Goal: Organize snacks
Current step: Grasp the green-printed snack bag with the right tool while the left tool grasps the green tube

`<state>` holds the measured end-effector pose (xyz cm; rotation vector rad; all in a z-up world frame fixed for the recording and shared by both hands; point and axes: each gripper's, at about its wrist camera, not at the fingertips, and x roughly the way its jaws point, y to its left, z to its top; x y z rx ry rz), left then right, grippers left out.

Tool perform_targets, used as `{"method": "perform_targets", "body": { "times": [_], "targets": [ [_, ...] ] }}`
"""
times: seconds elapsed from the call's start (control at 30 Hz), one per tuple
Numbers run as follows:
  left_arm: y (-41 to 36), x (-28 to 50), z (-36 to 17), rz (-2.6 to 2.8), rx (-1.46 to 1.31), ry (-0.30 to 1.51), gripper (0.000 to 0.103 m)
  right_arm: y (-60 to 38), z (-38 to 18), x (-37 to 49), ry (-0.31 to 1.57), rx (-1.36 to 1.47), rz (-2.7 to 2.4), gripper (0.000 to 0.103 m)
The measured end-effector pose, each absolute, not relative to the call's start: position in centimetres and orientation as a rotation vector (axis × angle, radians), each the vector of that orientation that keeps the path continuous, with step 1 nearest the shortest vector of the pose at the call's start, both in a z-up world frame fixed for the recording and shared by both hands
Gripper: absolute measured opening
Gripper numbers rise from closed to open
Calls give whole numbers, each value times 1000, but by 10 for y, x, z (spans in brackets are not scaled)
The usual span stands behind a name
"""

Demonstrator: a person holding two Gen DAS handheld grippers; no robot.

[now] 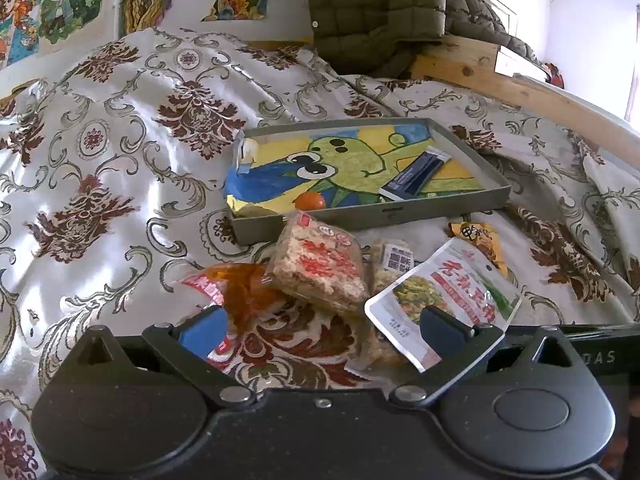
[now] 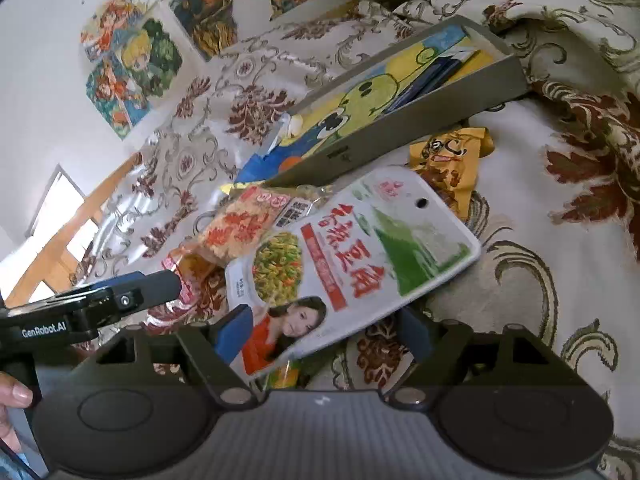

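Note:
A grey tray (image 1: pixel 360 216) with a cartoon lining lies on the bed and holds a dark blue packet (image 1: pixel 414 174) and an orange ball (image 1: pixel 310 201). In front of it lies a pile of snacks: a square rice cake pack (image 1: pixel 320 268), an orange-red bag (image 1: pixel 236 292), a white pickled-bean pouch (image 1: pixel 444 296) and a yellow packet (image 1: pixel 480 240). My left gripper (image 1: pixel 320 334) is open just in front of the pile. My right gripper (image 2: pixel 324 328) is open around the near end of the white pouch (image 2: pixel 352 252). The tray (image 2: pixel 400 136) stands behind the pouch.
The bed has a patterned white, brown and gold cover (image 1: pixel 120 160). Cartoon pictures (image 1: pixel 52 4) hang on the wall behind. A quilted olive jacket (image 1: pixel 380 12) lies at the head, beside a wooden bed frame (image 1: pixel 520 92).

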<state>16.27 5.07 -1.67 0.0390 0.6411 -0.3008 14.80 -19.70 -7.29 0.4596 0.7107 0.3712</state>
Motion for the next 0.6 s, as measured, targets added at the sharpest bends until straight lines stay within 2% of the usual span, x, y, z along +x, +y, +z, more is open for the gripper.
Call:
{"method": "perform_targets", "body": {
  "times": [0.07, 0.13, 0.2, 0.27, 0.47, 0.57, 0.6],
  "targets": [
    [53, 164, -19, -288, 33, 650, 102, -196, -74, 147, 706, 456, 373, 86],
    [56, 164, -20, -280, 18, 662, 102, -199, -74, 146, 678, 479, 370, 82],
    [57, 164, -19, -277, 15, 666, 102, -206, -74, 147, 651, 538, 371, 67],
    [57, 163, -18, -275, 24, 661, 102, -214, -75, 148, 620, 586, 360, 60],
    [44, 164, -24, -322, 12, 672, 102, -236, -93, 170, 633, 774, 375, 58],
    [30, 158, -29, -362, 36, 679, 102, -239, -93, 177, 620, 774, 367, 58],
    [26, 155, -30, -376, 38, 682, 102, -239, -94, 179, 619, 771, 361, 55]
  ]
}}
